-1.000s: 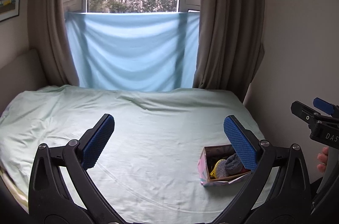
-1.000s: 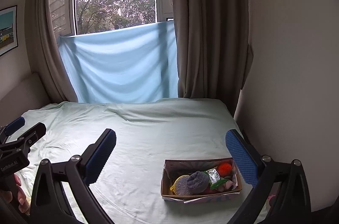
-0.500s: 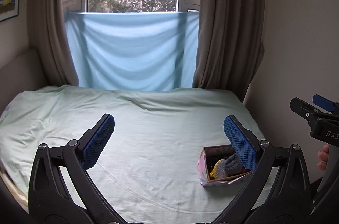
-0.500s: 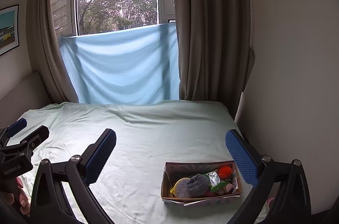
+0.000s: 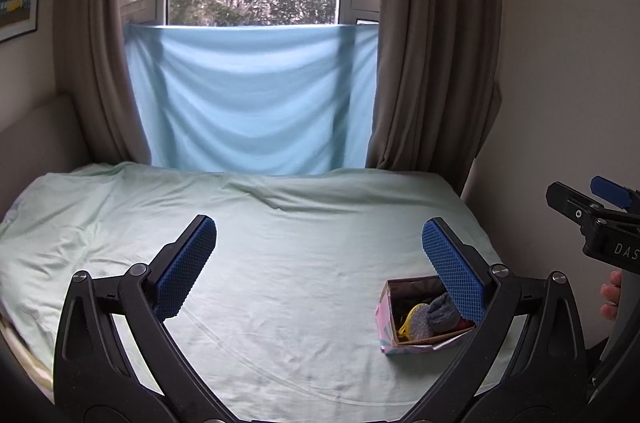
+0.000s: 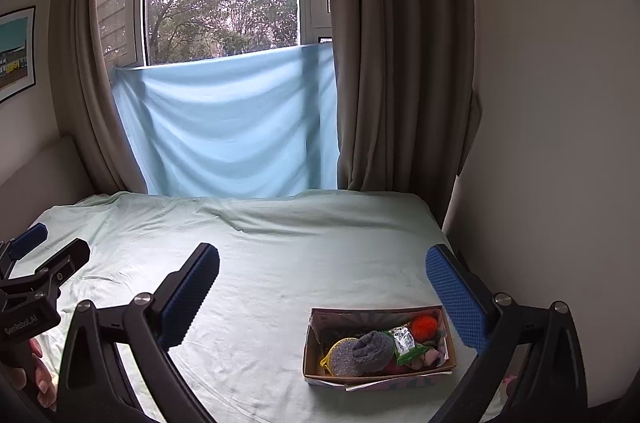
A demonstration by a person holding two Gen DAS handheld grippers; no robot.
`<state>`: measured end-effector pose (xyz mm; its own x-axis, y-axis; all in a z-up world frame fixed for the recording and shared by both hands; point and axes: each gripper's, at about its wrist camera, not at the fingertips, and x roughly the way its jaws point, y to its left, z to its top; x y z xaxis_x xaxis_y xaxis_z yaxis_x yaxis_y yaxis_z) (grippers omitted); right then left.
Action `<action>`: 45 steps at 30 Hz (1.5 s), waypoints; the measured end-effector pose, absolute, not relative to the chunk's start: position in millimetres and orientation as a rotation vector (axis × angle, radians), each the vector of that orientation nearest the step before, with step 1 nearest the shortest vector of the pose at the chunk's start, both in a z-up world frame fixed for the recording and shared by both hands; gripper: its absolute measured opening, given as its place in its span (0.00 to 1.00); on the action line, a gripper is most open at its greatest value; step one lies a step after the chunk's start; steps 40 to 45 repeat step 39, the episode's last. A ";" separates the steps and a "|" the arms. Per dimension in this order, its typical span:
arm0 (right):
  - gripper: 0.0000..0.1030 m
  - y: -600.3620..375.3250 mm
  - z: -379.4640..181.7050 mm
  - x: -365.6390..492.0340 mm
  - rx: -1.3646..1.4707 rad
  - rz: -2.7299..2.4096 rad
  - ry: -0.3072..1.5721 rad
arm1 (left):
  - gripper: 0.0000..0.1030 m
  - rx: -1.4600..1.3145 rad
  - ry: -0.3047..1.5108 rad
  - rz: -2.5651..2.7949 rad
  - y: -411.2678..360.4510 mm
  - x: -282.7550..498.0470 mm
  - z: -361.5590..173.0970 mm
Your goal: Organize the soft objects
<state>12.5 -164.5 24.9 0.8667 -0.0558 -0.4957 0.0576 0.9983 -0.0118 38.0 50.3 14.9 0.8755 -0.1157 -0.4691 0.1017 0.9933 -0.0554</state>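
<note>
Nearest, two claws hover over the bed: the left claw (image 5: 319, 265) and the right claw (image 6: 323, 293), each with its two blue-padded fingers spread wide and nothing between them. One of the left claw's pads (image 5: 454, 273) covers the far right corner of the box (image 5: 383, 319) in its own view. Each claw also shows at the edge of the other's view, with a few fingertips of the person's hand (image 5: 611, 297) under it, the rest cut off.

One open cardboard box (image 6: 374, 379) sits on the pale green bed sheet (image 6: 280, 263), near the bed's right edge and close to the wall. Inside lie one grey rolled sock (image 6: 372, 349), one round glittery pad with a yellow rim (image 6: 343, 357), one orange pompom (image 6: 424, 325), one small silver wrapper (image 6: 402, 337), and a green piece beside it; pink and red bits underneath are too buried to name.

Farther off, one light blue cloth (image 6: 232, 127) hangs across the lower window, between two brown curtains (image 6: 400, 63). One framed picture (image 6: 16, 51) is cut off at the left wall
</note>
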 end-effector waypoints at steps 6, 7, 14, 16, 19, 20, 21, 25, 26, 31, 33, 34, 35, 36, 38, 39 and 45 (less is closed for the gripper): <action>1.00 -163.7 26.1 13.0 0.000 -0.060 0.514 | 1.00 -0.035 0.494 -0.116 53.0 40.2 15.9; 1.00 -163.8 26.3 13.1 0.000 -0.060 0.513 | 1.00 -0.035 0.494 -0.116 53.2 40.3 15.9; 1.00 -164.1 26.5 15.2 0.000 -0.061 0.513 | 1.00 -0.033 0.492 -0.114 53.1 40.4 14.2; 1.00 -164.0 26.2 15.1 0.000 -0.061 0.513 | 1.00 -0.032 0.491 -0.113 52.2 40.2 13.8; 1.00 -164.4 26.5 16.0 0.001 -0.063 0.513 | 1.00 -0.028 0.491 -0.111 50.9 40.5 13.9; 1.00 -164.9 26.3 16.3 0.002 -0.062 0.513 | 1.00 -0.030 0.494 -0.112 50.5 40.9 13.8; 1.00 -165.9 26.7 17.0 0.002 -0.063 0.512 | 1.00 -0.034 0.498 -0.118 50.7 41.9 14.1; 1.00 -167.2 26.7 17.0 0.003 -0.065 0.512 | 1.00 -0.046 0.498 -0.124 52.5 43.7 15.3; 1.00 -167.3 26.8 17.0 0.003 -0.065 0.512 | 1.00 -0.039 0.497 -0.121 52.5 44.2 16.2; 1.00 -167.5 27.9 18.6 0.002 -0.069 0.505 | 1.00 -0.041 0.471 -0.123 54.1 44.1 20.2; 1.00 -167.5 28.3 20.1 -0.002 -0.074 0.503 | 1.00 -0.069 0.478 -0.147 57.6 47.1 21.6; 1.00 -167.5 28.7 21.1 -0.003 -0.076 0.503 | 1.00 -0.078 0.479 -0.149 58.9 48.7 21.9; 1.00 -167.5 28.9 21.9 -0.002 -0.077 0.503 | 1.00 -0.084 0.477 -0.145 60.6 50.1 21.9; 1.00 -167.8 29.1 23.1 -0.002 -0.079 0.503 | 1.00 -0.087 0.477 -0.141 61.6 51.1 21.5; 1.00 -168.1 29.6 25.3 -0.002 -0.084 0.504 | 1.00 -0.091 0.476 -0.138 64.1 53.1 20.6; 1.00 -168.5 29.2 27.0 -0.002 -0.086 0.505 | 1.00 -0.091 0.474 -0.135 65.1 54.1 20.6; 1.00 -168.5 29.2 27.0 -0.002 -0.086 0.505 | 1.00 -0.091 0.474 -0.135 65.1 54.1 20.6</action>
